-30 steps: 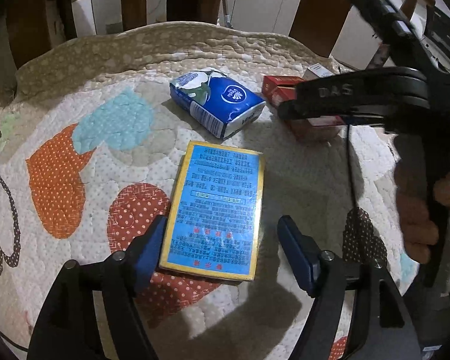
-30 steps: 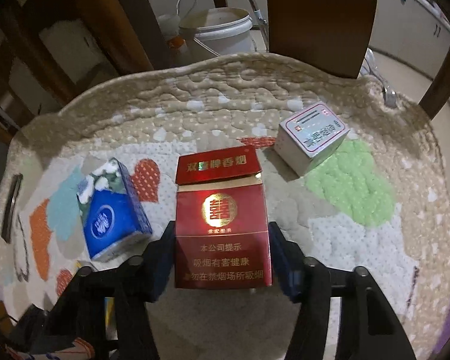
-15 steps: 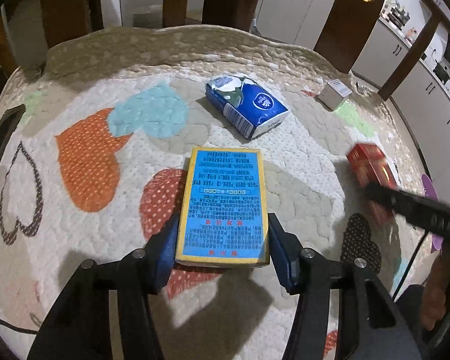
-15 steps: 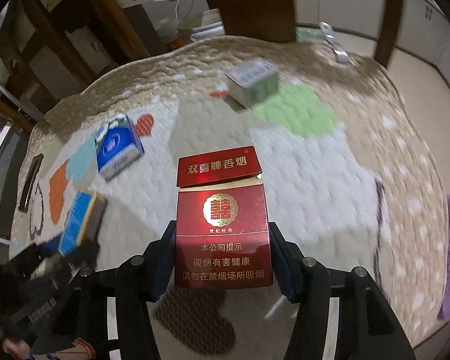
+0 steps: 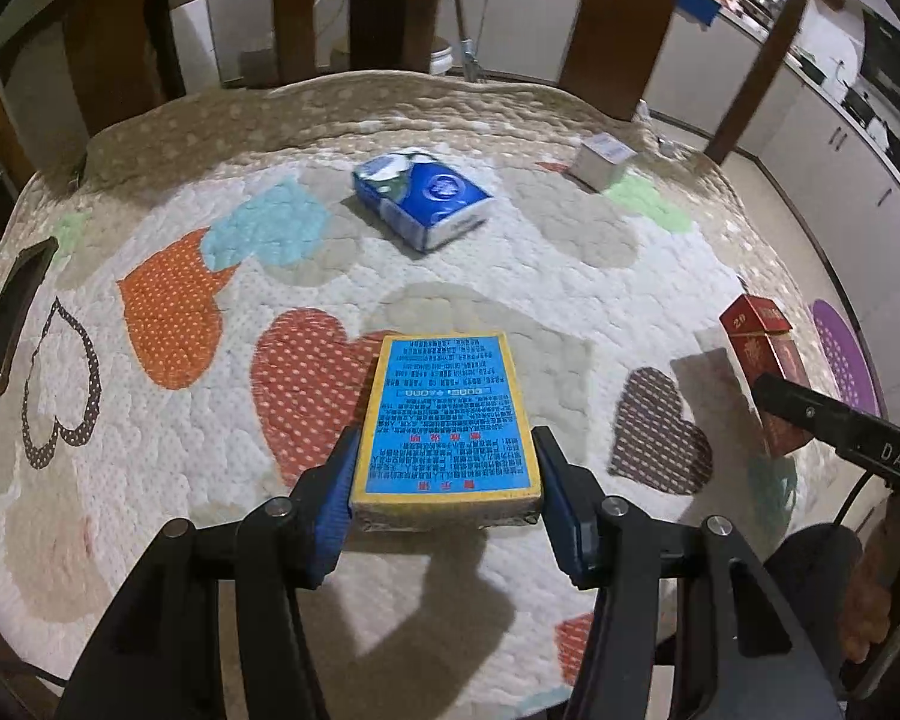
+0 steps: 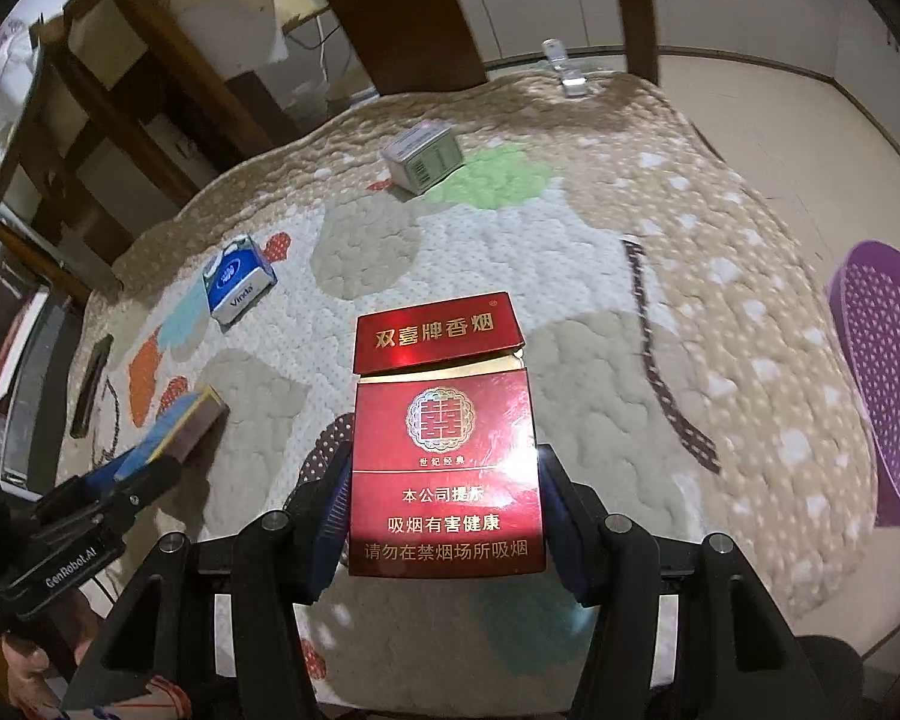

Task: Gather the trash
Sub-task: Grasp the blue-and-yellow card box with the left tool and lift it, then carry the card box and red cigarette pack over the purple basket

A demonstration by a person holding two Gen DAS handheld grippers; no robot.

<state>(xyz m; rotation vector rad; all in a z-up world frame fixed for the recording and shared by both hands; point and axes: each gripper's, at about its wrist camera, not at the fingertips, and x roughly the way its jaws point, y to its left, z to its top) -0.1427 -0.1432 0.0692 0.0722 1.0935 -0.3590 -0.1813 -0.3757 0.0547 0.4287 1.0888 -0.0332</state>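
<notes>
Left gripper (image 5: 444, 504) clamps the blue box (image 5: 447, 420), right gripper (image 6: 444, 516) grips the red cigarette pack (image 6: 444, 456), both lifted; tissue pack (image 5: 423, 198) and white box (image 5: 603, 159) remain on the quilt (image 5: 210, 450).

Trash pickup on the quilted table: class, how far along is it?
Nothing visibly binned yet. In hand: left gripper clamps the blue-and-yellow box; right gripper clamps the red cigarette pack. Left on the quilt: the blue tissue pack and small white box.
</notes>
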